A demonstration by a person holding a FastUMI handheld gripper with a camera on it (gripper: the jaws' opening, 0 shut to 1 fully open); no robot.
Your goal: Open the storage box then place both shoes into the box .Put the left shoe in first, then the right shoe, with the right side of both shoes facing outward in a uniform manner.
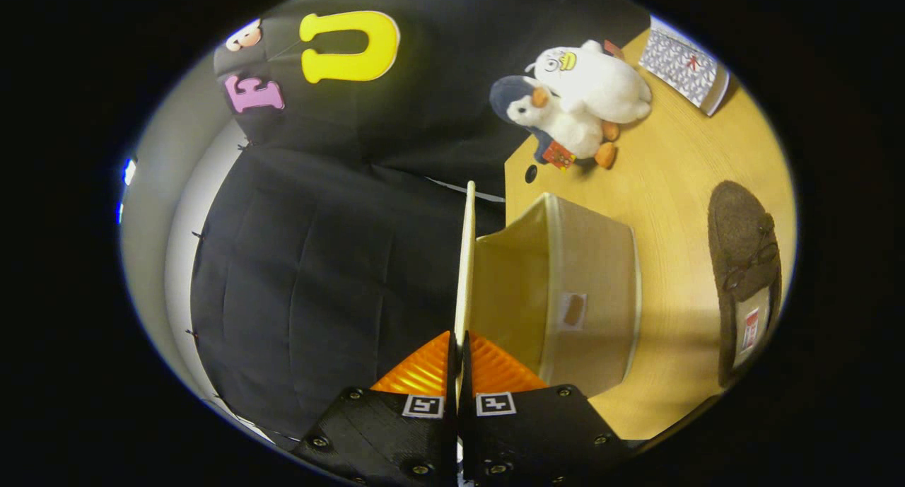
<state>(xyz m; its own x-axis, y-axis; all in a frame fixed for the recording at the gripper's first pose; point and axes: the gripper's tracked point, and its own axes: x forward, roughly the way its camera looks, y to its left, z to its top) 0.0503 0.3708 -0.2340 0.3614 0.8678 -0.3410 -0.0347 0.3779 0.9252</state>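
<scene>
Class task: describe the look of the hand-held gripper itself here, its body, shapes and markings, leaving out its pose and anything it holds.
The hand-held gripper has two blocky black housings studded with small screws, each carrying a square black-and-white marker. From each housing a wedge-shaped, ribbed finger tapers forward.

Gripper (458,345): two black printed blocks side by side, surface finely layered. Each block carries a small square black-and-white marker (423,406) near the inner edge. Silver screw heads (319,442) sit at the corners and along the lower edges. Fingers (424,370) are wedge-shaped with ribbed faces, tapering forward.
</scene>
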